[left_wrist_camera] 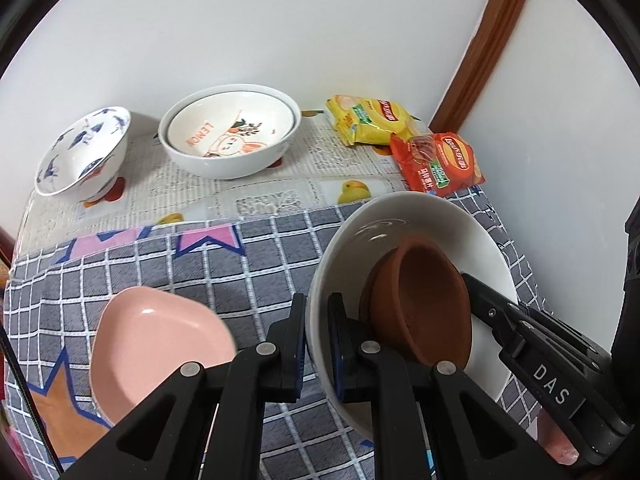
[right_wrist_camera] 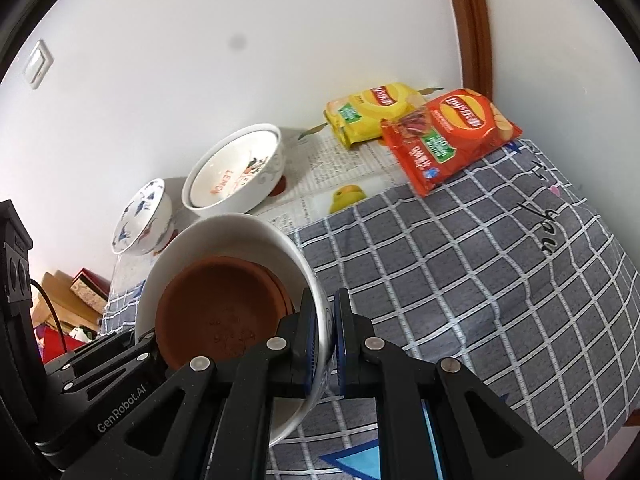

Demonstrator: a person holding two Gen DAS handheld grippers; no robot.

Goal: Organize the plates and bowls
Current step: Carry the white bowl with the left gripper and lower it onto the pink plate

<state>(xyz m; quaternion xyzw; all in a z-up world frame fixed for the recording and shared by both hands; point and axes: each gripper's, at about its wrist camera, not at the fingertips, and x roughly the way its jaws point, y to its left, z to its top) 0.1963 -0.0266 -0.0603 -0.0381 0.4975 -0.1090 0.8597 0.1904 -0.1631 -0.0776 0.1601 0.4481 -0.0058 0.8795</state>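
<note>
Both tools, left tool and right tool, clamp a white bowl holding a brown bowl; pink plate near left and patterned bowl far left remain loose.

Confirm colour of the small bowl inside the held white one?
Terracotta brown bowl, clearest in the right wrist view.

Home setting, lived-in room. Table pushed against plain white wall, draped in grey checked cloth over fruit-print plastic sheet. Household crockery on top: blue-flowered bowl, cartoon "LEMON" bowl, pink dish. Two crisp packets lie by corner. Brown wooden door frame on right, light switch on wall, boxes piled on floor beyond table edge.
</note>
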